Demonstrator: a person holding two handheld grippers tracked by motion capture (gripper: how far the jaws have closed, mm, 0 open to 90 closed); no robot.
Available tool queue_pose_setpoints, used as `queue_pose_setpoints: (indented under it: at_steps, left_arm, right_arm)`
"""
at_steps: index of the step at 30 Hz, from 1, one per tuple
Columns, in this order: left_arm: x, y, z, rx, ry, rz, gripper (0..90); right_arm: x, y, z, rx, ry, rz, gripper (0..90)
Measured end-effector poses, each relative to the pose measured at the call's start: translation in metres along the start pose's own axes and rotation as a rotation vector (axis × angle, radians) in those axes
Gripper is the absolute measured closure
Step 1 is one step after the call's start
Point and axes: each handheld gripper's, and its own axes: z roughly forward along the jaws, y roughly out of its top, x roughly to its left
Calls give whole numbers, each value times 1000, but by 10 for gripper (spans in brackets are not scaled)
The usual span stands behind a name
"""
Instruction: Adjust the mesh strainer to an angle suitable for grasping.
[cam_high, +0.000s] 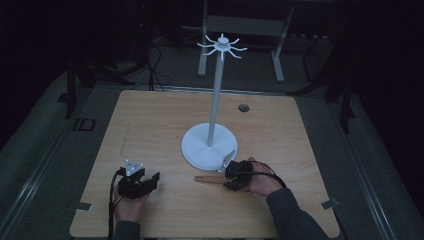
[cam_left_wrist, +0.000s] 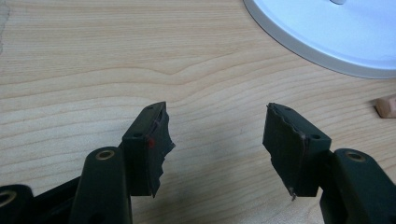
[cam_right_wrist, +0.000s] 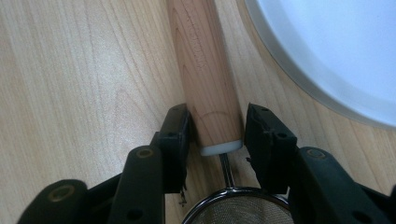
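Observation:
A strainer with a wooden handle (cam_right_wrist: 205, 60) and a metal mesh bowl (cam_right_wrist: 238, 210) lies on the wooden table, beside the round base (cam_high: 200, 150) of a white stand. My right gripper (cam_right_wrist: 217, 130) is shut on the handle near its white collar, with one jaw pressed against each side. In the high view the handle (cam_high: 207, 179) sticks out leftward from that right gripper (cam_high: 231, 176). My left gripper (cam_high: 150, 181) rests at the front left, jaws wide apart over bare wood. The left gripper (cam_left_wrist: 217, 135) holds nothing; the handle's tip (cam_left_wrist: 386, 106) lies far to its right.
The stand's thin pole (cam_high: 215, 100) rises from the base to a ring of several hooks (cam_high: 221, 46). A dark cable hole (cam_high: 243, 108) sits near the table's back edge. The table (cam_high: 150, 125) is bare wood on its left half. The white base (cam_left_wrist: 336, 32) curves close.

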Motion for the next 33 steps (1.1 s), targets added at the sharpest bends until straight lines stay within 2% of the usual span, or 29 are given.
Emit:
queue_pose_setpoints:
  at_steps: [6,11,15,18,20,21,23,33]
  left_arm:
    - [0,0,0,0,-1,0,408]
    - [0,0,0,0,0,-1,408]
    - [0,0,1,3,-1,0,408]
    - [0,0,1,2,-1,0,407]
    - [0,0,0,2,0,1,408]
    - [0,0,0,2,-1,1,408]
    - [0,0,1,1,-1,1,408]
    - [-1,0,1,1,-1,1,407]
  right_arm:
    - [1,2,-1,26,24,-6,677]
    - [3,0,-1,12,29,-14,690]
    - [5,-6,-2,-41,43,-6,693]
    - [5,-8,-3,-54,35,5,693]
    - [3,-11,-6,-96,37,21,693]
    - [3,-11,-6,-96,37,21,693]
    - [4,-12,-10,-132,31,36,694]
    - [2,-16,-22,-209,-11,72,695]
